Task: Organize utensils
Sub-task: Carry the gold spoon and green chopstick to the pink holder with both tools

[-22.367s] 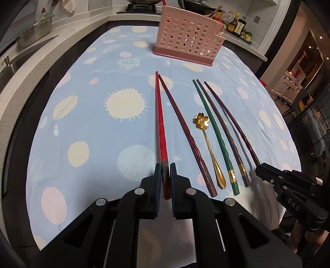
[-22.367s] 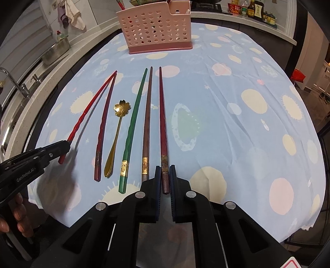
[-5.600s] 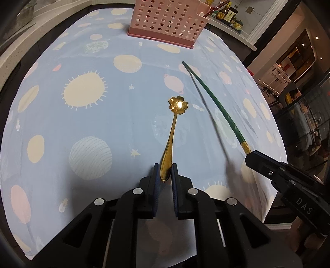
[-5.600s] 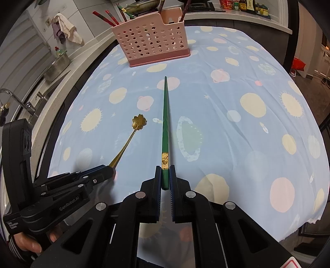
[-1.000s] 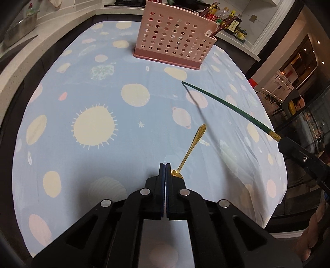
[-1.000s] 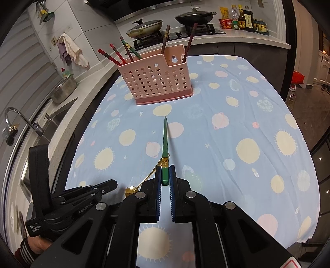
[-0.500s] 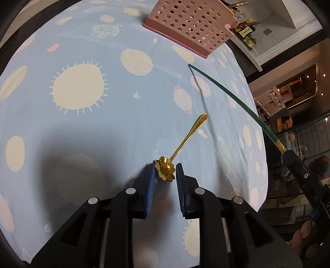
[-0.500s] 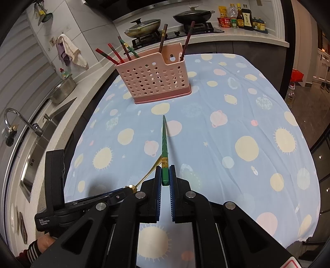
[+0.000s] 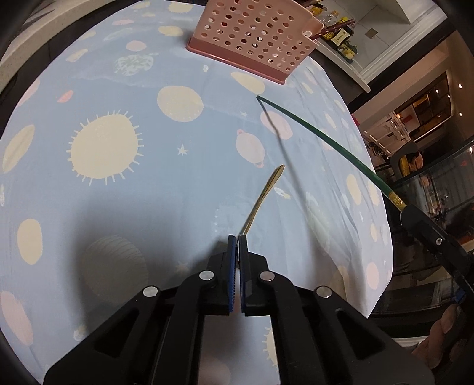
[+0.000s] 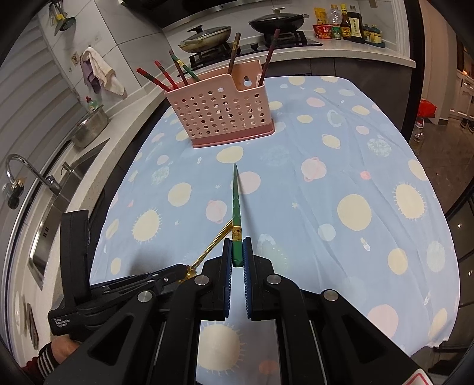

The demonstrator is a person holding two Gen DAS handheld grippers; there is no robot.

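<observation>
My left gripper (image 9: pixel 237 240) is shut on the flower end of a gold spoon (image 9: pixel 264 195); its handle points away from me, held above the blue cloth. The spoon also shows in the right wrist view (image 10: pixel 211 245), gripped by the left gripper (image 10: pixel 180 271). My right gripper (image 10: pixel 237 251) is shut on a green chopstick (image 10: pixel 235 201) by its gold-banded end, tip aimed at the pink utensil basket (image 10: pixel 220 114). In the left wrist view the chopstick (image 9: pixel 320 134) runs from the right gripper (image 9: pixel 407 211) toward the basket (image 9: pixel 254 38).
The basket holds several red, brown and green chopsticks (image 10: pixel 177 71). A blue patterned cloth (image 10: pixel 340 183) covers the table. A sink and tap (image 10: pixel 32 174) lie left; a stove with pans (image 10: pixel 275 20) and sauce bottles (image 10: pixel 346 23) stand behind.
My left gripper has closed again on the spoon's flower end, which is now hidden between the fingers. The right gripper with the green chopstick has stayed about where it was.
</observation>
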